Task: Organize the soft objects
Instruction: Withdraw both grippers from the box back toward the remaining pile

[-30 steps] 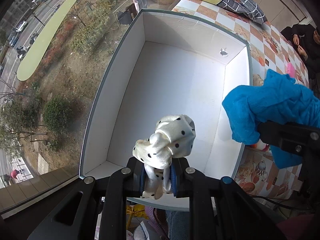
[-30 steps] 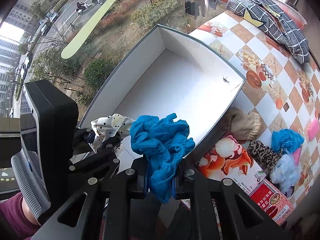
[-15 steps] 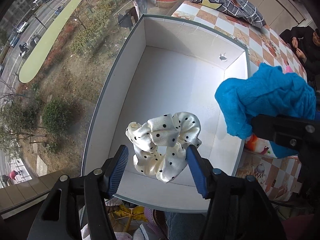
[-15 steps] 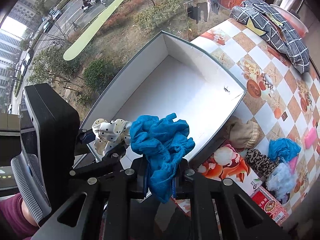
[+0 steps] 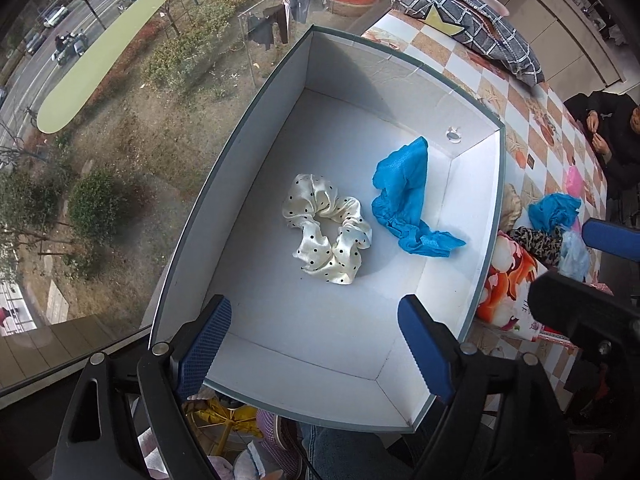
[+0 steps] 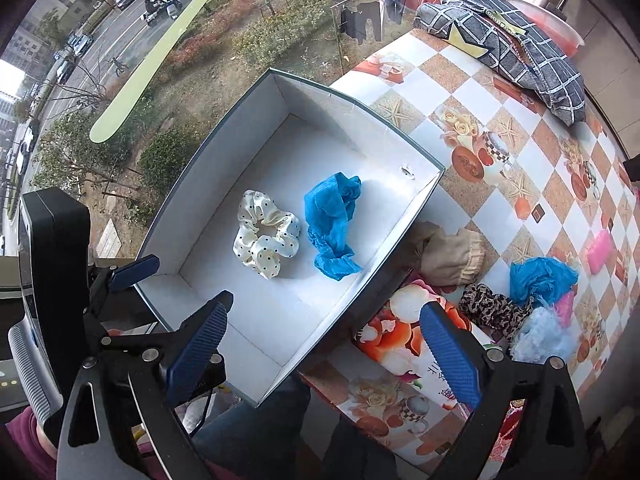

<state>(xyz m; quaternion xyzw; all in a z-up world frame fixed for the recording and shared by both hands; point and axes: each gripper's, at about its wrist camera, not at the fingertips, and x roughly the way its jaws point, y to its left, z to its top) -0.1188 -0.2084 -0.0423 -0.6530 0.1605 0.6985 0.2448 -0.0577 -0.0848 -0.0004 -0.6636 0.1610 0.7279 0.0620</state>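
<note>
White dotted scrunchie (image 5: 326, 230), blue scrunchie (image 5: 406, 204): laid side by side in box (image 5: 256, 128). Light, limp, satin slippery; best pinched across bunched folds. Left gripper (image 5: 316, 344), right gripper (image 6: 320, 348): jaws just opened, wide apart, empty.

Cream black-dotted scrunchie (image 5: 326, 236), bright blue scrunchie (image 5: 404, 204), white-lined box (image 5: 280, 140) with perhaps grey-green rim.

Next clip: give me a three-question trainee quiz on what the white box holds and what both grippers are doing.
1. True or false: the left gripper is clamped on the cream polka-dot satin scrunchie.
2. Which lies nearer the box's right wall: A, that scrunchie; B, the bright blue crinkled fabric scrunchie?
3. Fill in: the right gripper holds ____.

Key: 1 false, its jaws have just opened and it lies loose on the white box floor; 2 B; 3 nothing, having just opened.
</note>
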